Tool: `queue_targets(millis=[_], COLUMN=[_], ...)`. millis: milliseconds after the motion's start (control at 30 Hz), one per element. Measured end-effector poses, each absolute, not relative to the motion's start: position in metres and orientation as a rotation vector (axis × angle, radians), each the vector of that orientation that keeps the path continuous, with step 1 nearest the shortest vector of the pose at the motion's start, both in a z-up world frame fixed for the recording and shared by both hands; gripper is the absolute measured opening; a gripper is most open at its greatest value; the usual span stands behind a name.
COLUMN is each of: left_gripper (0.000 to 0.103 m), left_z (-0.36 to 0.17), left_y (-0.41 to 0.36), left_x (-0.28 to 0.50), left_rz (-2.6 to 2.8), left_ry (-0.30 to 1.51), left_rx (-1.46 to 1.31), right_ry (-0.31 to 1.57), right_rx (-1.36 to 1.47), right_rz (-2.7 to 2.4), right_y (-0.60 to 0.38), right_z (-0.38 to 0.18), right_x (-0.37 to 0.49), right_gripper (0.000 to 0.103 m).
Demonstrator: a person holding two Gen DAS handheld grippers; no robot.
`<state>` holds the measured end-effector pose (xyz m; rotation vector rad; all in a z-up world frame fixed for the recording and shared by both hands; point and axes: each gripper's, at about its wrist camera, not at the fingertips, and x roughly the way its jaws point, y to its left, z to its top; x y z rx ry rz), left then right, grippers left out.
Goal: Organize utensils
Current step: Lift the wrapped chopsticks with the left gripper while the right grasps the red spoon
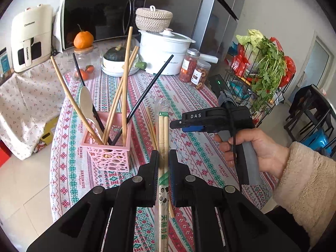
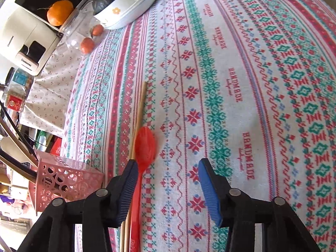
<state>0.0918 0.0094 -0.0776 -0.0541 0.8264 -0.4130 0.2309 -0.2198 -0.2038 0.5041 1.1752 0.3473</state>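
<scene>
Pink perforated plastic holder [image 1: 109, 147] on the patterned tablecloth [image 1: 195, 147] already stands stocked: several bamboo chopsticks [image 1: 126, 79], 2 black chopsticks [image 1: 147, 92], 1 pale wooden spoon [image 1: 86, 103]. Left gripper [image 1: 163, 163] is clamped tight on a plastic-wrapped pair of bamboo chopsticks [image 1: 163, 130], raised just beside the holder, not yet in. Right gripper [image 2: 166, 189] stands part open, empty, jaws straddling a red plastic spoon [image 2: 143, 145] and loose bamboo chopstick [image 2: 142, 105] lying flat; both remain. White bowls [image 2: 126, 14] and clear jar [image 2: 77, 35] sit well apart. Upright sticks crowd the holder's mouth.
</scene>
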Motion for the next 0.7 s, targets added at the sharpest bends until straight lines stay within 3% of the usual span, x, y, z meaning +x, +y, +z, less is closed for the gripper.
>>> queue_targets(millis=[167,367,433,467,500,700], left_gripper=[0.01,0.01,0.01,0.01,0.01,0.01], left_z=[-0.072,-0.065,-0.065,-0.065,-0.064,-0.057], left_y=[0.027,0.036,0.039,0.042,0.044,0.061], left_x=[0.093,0.095,0.097,0.097,0.098,0.106], left_rz=[-0.394,-0.38,-0.368,-0.36,-0.351,-0.258], left_ry=[0.802,0.764,0.759,0.754,0.746,0.641], left_rx=[-0.084,-0.091,-0.1,-0.106,-0.111,-0.152], right_ry=[1.152,1.146,1.137,1.134,1.135,1.106], right_rx=[0.435,0.332,0.297,0.282,0.27,0.261], right_rz=[0.361,0.359,0.369,0.373,0.378,0.369], right_y=[-0.194,-0.167,-0.161,-0.159,-0.158,-0.163], right_z=[-0.204,-0.212,-0.212,-0.213,-0.214,-0.204], right_x=[0.248,0.26,0.262,0.263,0.263,0.258], right_gripper=[0.032,0.027,0.02,0.008,0.006,0.003])
